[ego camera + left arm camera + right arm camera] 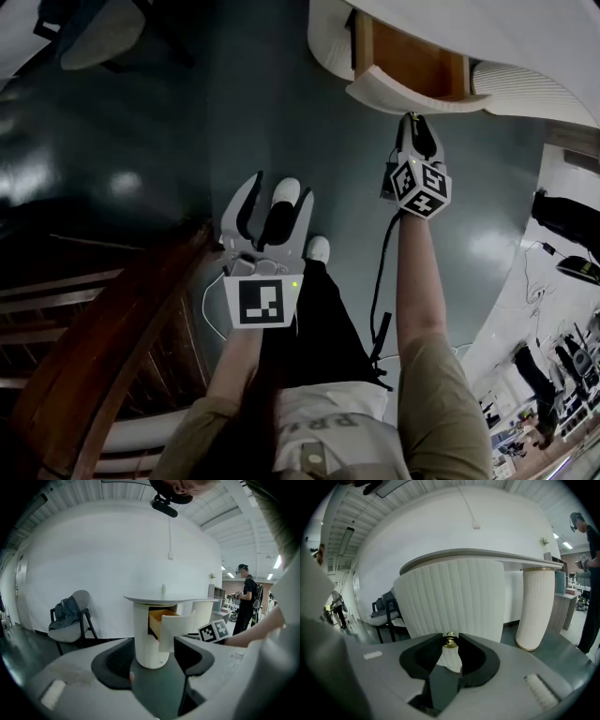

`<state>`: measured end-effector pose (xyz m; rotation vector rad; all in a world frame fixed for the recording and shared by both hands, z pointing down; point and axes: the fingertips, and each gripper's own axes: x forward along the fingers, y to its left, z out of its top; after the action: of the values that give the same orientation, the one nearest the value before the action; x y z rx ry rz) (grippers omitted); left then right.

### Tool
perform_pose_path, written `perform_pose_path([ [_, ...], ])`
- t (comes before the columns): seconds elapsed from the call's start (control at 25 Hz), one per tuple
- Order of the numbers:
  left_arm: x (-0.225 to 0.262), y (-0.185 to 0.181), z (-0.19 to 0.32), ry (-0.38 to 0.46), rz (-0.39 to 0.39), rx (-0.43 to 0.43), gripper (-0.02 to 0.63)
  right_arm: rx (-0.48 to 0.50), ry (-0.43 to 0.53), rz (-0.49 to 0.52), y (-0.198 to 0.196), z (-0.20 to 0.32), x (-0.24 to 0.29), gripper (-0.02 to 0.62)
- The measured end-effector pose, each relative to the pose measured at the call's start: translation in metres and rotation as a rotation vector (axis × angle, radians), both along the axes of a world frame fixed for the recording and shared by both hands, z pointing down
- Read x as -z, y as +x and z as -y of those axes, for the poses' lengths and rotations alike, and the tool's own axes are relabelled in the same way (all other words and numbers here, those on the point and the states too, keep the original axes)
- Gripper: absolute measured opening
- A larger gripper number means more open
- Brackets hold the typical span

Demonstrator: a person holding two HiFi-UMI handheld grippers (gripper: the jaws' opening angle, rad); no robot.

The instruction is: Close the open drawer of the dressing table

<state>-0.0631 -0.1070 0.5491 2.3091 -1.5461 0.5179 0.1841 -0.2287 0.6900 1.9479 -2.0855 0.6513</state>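
The white ribbed dressing table (525, 37) has its drawer (412, 64) pulled out, showing a wooden inside behind the curved white front (412, 98). My right gripper (414, 120) is at that front. In the right gripper view the jaws (450, 644) are shut on the small gold knob (450, 640) of the ribbed drawer front (454, 597). My left gripper (279, 190) hangs lower and to the left over the dark floor, open with nothing between its fingers (115, 663). The left gripper view shows the table (149, 644), the open drawer (176, 630) and the right gripper's marker cube (214, 631).
A chair (70, 620) draped with clothes stands left of the table by the white wall. A person (246, 597) stands at the far right. Dark wooden furniture (94, 319) fills the lower left. A second ribbed table leg (536, 606) stands to the right.
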Motion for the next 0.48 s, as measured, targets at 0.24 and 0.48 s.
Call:
perform_pose_path([
  [0.24, -0.004, -0.005, 0.006, -0.002, 0.001, 0.007, 0.284, 0.003, 0.008, 0.003, -0.001, 0.011, 0.001, 0.107],
  [0.48, -0.010, -0.013, 0.016, 0.015, 0.011, 0.010, 0.284, 0.003, 0.031, 0.002, -0.001, 0.026, 0.003, 0.107],
])
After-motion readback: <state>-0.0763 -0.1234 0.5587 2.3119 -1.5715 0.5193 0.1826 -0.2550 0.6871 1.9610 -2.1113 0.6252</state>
